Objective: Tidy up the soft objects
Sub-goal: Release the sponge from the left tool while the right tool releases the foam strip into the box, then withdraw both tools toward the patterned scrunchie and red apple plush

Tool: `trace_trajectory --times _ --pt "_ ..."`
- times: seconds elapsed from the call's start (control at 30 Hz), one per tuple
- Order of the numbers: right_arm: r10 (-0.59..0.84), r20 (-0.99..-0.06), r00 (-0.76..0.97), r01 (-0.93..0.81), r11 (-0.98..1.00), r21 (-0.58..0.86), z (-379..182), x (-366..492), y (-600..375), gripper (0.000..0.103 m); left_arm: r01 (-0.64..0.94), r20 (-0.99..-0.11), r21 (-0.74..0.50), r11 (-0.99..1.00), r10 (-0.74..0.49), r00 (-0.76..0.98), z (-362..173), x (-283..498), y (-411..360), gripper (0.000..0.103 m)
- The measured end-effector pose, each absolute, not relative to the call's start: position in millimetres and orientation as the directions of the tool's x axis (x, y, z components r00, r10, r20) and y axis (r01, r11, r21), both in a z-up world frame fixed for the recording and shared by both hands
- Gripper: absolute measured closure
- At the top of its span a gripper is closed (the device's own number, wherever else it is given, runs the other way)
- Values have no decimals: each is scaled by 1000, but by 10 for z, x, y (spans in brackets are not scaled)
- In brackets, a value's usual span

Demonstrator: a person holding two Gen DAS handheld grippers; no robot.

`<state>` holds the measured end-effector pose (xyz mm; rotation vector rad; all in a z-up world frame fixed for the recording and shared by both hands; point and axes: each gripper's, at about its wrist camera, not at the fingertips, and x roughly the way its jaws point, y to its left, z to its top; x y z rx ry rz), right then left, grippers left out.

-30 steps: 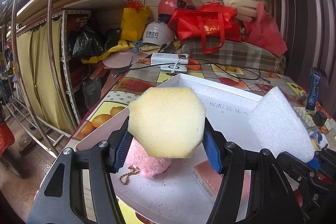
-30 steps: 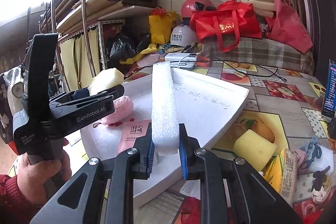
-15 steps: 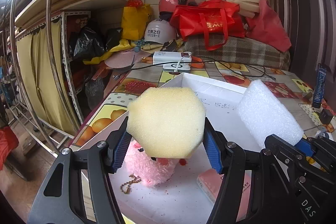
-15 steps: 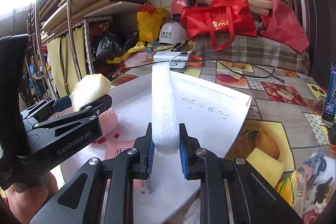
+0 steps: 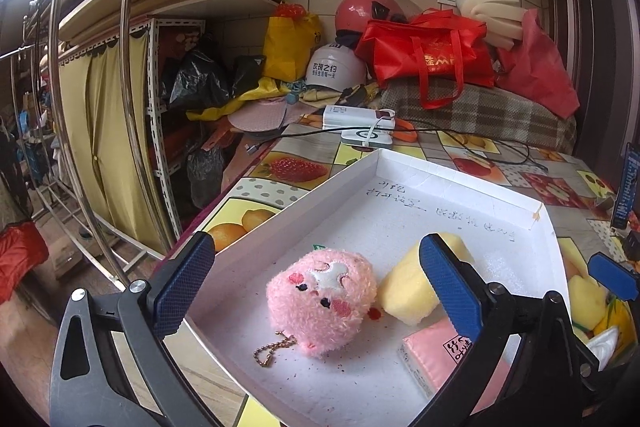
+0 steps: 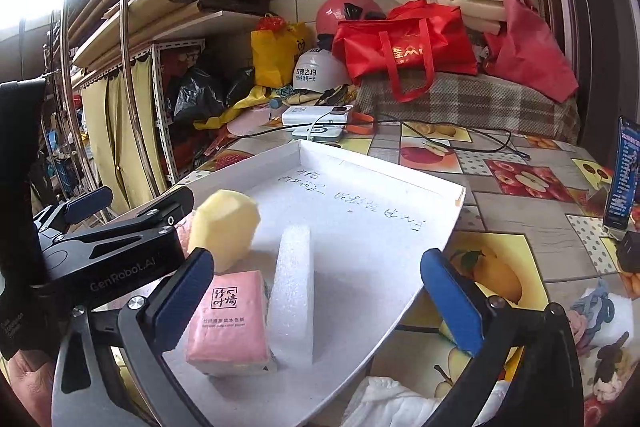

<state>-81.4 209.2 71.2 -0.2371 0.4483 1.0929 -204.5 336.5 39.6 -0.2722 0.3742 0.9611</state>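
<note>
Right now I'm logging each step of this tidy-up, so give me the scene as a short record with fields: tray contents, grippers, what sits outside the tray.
container: white tray, on fruit-print tablecloth
in tray: pink plush, yellow sponge, white foam block, pink tissue pack
left gripper: open, holding nothing, above the plush
right gripper: open, holding nothing, foam block lying between its fingers
outside tray: second yellow sponge, right of the tray

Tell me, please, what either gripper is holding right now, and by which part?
Nothing: the left gripper and right gripper are open, empty.
</note>
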Motion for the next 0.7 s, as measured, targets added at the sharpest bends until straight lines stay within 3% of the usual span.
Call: trace_trajectory --times 0.47,0.7 --pt "807 -383 450 -882 470 -44 762 -1065 1909 0 -864 -415 -128 487 765 492 402 -2227 3421 0" --pt "802 -397 446 -889 449 -91 752 -1218 1828 0 -871 -410 -136 472 774 483 404 -2306 3360 0"
